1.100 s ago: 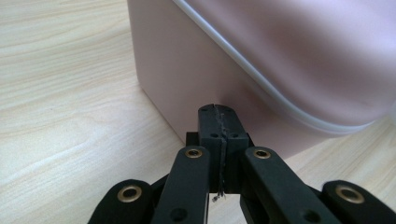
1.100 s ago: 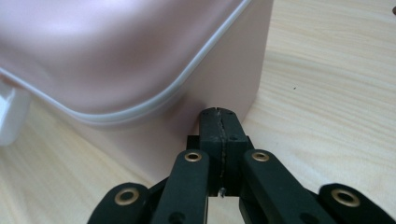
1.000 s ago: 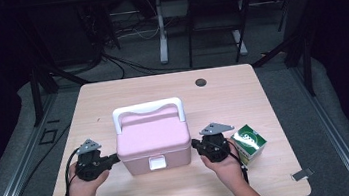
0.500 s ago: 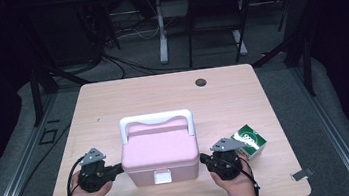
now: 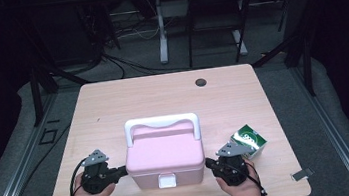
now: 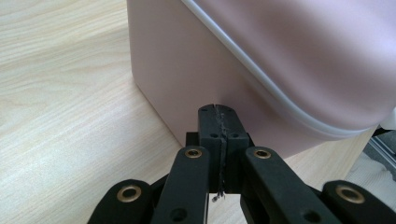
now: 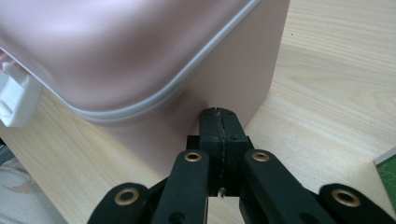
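smooth rounded pink plastic box (image 5: 165, 154) is squeezed between left gripper (image 5: 122, 171) and right gripper (image 5: 209, 163), fingers pressed together.

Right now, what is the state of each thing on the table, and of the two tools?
Box: lid closed, white latch at the front down, handle folded toward the back, standing on the table.
Carton: lying on the table, right of the box, untouched.
Left tool: jaws shut, tips pressed on the box's left side.
Right tool: jaws shut, tips pressed on the box's right side.
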Tool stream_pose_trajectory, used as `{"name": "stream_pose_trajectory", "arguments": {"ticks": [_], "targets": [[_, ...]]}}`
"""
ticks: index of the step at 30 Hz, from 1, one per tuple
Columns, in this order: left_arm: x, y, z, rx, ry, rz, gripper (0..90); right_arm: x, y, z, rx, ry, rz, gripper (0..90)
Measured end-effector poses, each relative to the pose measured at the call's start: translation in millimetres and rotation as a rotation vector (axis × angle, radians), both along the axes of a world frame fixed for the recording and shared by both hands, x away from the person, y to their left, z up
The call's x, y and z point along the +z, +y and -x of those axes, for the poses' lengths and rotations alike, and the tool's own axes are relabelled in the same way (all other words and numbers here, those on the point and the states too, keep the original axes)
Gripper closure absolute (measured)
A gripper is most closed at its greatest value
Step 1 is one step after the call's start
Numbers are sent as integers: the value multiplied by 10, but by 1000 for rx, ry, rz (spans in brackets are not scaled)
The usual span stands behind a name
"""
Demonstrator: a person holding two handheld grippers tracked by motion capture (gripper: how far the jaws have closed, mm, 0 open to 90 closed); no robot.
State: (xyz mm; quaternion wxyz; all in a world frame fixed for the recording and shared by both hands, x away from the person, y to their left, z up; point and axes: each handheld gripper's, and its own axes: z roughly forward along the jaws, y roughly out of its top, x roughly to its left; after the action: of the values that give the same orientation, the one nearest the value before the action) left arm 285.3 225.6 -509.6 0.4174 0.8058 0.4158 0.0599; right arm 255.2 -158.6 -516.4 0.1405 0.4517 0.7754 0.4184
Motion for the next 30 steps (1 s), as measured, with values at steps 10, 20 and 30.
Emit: {"name": "stream_pose_trajectory", "arguments": {"ticks": [10, 20, 30], "targets": [[130, 46, -77, -18, 29, -58, 774, 66, -63, -81, 34, 24, 24, 852], [440, 153, -184, -18, 28, -46, 624, 379, -189, -235, 57, 31, 77, 658], [739, 145, -297, -52, 34, -53, 583, 725, -266, -428, 122, 57, 66, 606]]}}
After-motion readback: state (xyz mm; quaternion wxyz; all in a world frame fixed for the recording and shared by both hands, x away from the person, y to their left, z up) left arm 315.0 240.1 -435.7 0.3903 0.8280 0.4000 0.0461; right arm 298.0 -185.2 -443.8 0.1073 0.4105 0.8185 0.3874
